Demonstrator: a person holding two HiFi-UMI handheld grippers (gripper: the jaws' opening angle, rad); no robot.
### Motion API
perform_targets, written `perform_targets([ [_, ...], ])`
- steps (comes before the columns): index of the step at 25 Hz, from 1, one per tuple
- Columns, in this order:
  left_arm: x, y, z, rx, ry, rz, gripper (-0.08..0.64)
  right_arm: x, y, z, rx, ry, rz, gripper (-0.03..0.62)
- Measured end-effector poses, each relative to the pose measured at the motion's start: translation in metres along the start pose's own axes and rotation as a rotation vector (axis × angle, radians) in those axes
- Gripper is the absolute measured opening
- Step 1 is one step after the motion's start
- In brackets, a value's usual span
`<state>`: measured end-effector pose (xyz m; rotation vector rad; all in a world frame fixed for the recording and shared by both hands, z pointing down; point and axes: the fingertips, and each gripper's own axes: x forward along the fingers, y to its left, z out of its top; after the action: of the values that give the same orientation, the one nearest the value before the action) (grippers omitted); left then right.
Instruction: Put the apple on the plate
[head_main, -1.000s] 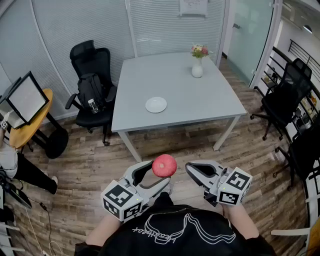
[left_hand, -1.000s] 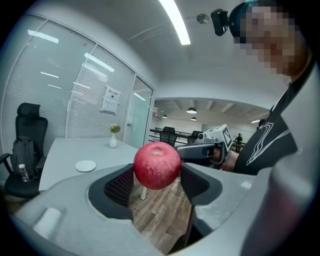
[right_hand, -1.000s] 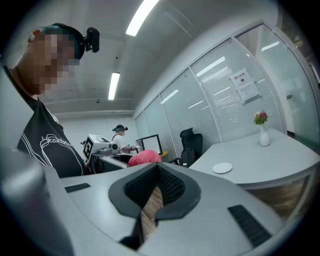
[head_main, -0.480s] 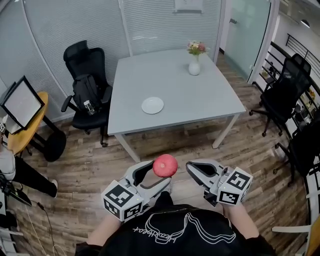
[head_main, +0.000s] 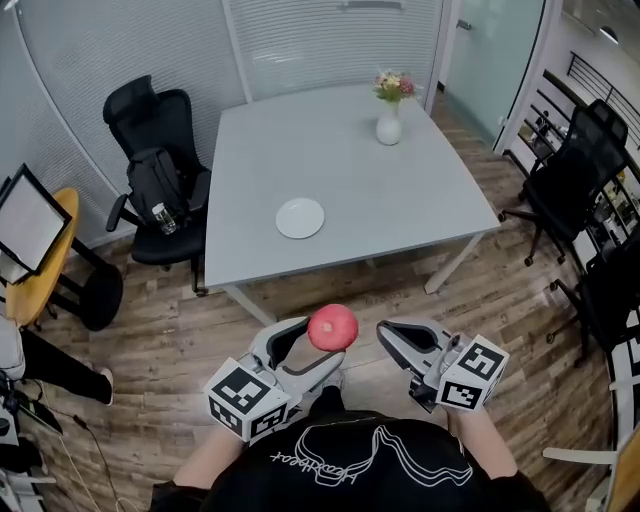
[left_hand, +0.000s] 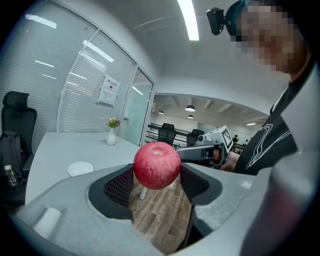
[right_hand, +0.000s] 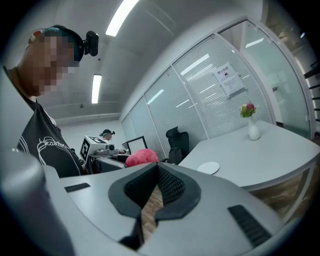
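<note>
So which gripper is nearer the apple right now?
Left. The left gripper is clamped on the apple, jaws on either side; the right gripper sits just to its right, shut and apart.

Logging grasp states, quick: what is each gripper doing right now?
Left gripper: closed on the round red apple.
Right gripper: closed, holding nothing.

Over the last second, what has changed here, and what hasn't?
The person has stepped nearer the table: it and the plate now sit closer in the head view. The left gripper still holds the apple; the right gripper is still shut and empty.
</note>
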<state>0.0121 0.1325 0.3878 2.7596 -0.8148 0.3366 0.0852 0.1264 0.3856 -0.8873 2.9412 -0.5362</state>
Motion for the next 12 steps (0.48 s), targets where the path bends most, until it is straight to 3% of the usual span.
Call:
perform_targets([
  [12,0.050,0.115,0.032,0.006,0.010,-0.024,0.299,0.079,-0.088,0.038,0.020,-0.004,-0.047,0.008],
])
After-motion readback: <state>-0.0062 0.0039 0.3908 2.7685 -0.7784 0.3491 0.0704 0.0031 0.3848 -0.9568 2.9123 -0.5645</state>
